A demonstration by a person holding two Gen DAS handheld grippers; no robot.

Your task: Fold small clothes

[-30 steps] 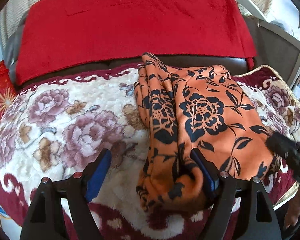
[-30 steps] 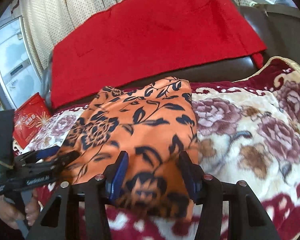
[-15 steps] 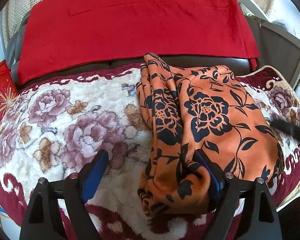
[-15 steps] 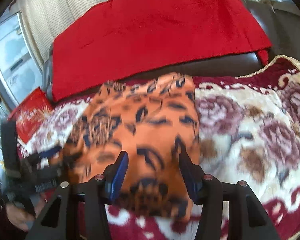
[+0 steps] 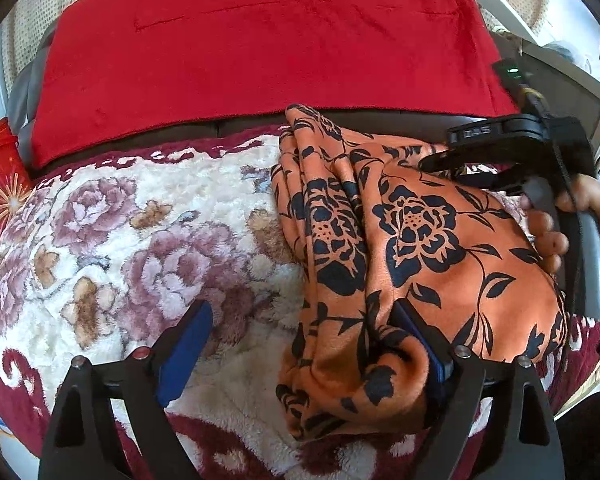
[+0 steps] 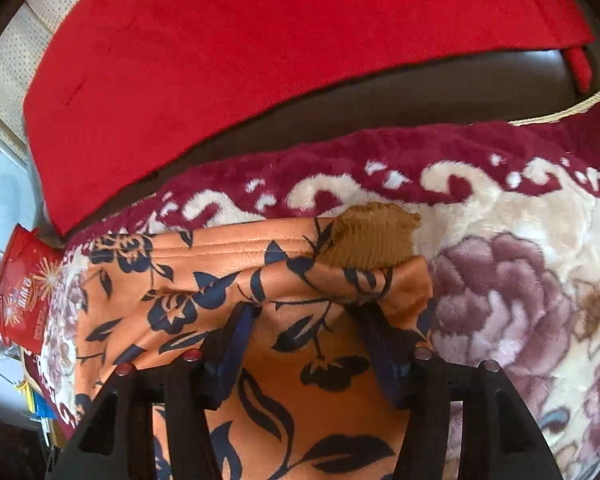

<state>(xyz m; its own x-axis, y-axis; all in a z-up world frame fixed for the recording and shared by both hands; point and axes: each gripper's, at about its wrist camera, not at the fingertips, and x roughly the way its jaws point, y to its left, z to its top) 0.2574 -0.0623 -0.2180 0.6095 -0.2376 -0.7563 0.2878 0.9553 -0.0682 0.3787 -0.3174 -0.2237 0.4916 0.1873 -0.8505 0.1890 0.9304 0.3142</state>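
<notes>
An orange garment with a black flower print (image 5: 416, 232) lies folded on the flowered blanket (image 5: 140, 240). My left gripper (image 5: 300, 312) stands open at its near end. The left pad (image 5: 188, 340) is over bare blanket, and the right pad (image 5: 416, 336) is tucked against a bunched fold. My right gripper (image 6: 304, 312) is over the garment (image 6: 228, 272) at its far edge and its jaws are opening. A raised fold hides its fingertips, and cloth lies between the jaws without being pinched. A brown ribbed patch (image 6: 372, 240) shows at that edge. A hand (image 5: 560, 220) holds the right gripper (image 5: 440, 170) at the right of the left wrist view.
A red cloth (image 5: 260, 40) drapes over the dark sofa back (image 6: 420, 96) behind the blanket. A red printed packet (image 6: 20, 288) sits at the left end of the seat. Bare blanket (image 6: 520, 280) lies to the right of the garment.
My right gripper has swept from the garment's near end to its far edge, where a fold now rises over its tips. The left jaws have spread a little; the left hand stayed put.
</notes>
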